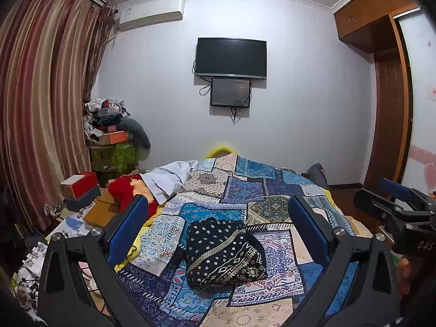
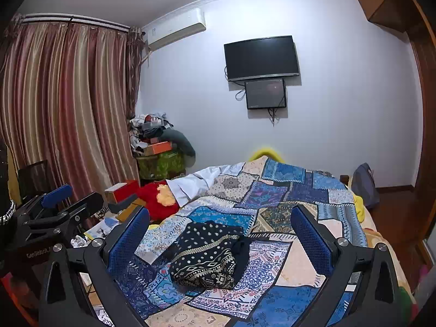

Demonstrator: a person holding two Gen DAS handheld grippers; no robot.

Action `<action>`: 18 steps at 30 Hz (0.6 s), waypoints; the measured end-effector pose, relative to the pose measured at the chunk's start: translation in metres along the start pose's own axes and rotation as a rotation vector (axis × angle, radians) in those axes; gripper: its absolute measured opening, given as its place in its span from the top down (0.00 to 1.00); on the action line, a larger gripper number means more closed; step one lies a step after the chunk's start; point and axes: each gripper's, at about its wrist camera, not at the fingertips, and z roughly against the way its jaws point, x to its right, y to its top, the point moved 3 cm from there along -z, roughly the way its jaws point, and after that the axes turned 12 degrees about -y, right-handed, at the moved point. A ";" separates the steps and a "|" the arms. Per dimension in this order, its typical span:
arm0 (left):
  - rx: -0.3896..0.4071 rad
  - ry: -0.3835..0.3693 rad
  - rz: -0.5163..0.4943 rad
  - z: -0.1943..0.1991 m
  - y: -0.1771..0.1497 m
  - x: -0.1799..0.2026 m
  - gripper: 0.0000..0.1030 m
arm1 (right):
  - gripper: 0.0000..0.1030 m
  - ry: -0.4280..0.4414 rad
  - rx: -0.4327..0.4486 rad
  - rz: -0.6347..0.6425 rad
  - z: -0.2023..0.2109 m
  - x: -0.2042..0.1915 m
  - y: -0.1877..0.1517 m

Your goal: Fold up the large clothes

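The garment (image 1: 224, 253), dark with a pale pattern, was found in a compact folded bundle on the bedspread (image 1: 272, 204), at about 6 o'clock from the wall screen (image 1: 231, 57).

Both tongs were held above the bed and apart from the bundle. The left gripper (image 1: 218, 234) was spread fully wide, with nothing gripped. The right gripper (image 2: 220, 239) was equally wide and also empty.

The folding was judged to be finished or nearly so, the release step being in hand. If a further fold is wanted, the bundle's edge at 3 o'clock would have to be pinched and carried across.
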 end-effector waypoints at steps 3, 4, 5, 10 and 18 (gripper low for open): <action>0.002 -0.001 0.004 -0.001 0.000 -0.001 0.00 | 0.00 0.002 -0.005 0.000 -0.001 0.000 0.000; 0.003 -0.001 0.007 0.000 0.000 -0.002 0.00 | 0.00 0.003 -0.007 0.001 -0.001 0.000 0.000; 0.003 -0.003 0.010 -0.001 0.000 -0.002 0.00 | 0.00 0.004 -0.009 0.002 -0.002 0.000 -0.001; 0.002 -0.002 0.012 -0.002 0.001 -0.004 0.00 | 0.00 0.004 -0.020 -0.003 -0.006 -0.001 -0.003; -0.002 -0.005 0.016 -0.004 0.000 -0.006 0.00 | 0.00 0.007 -0.025 -0.004 -0.008 0.000 -0.004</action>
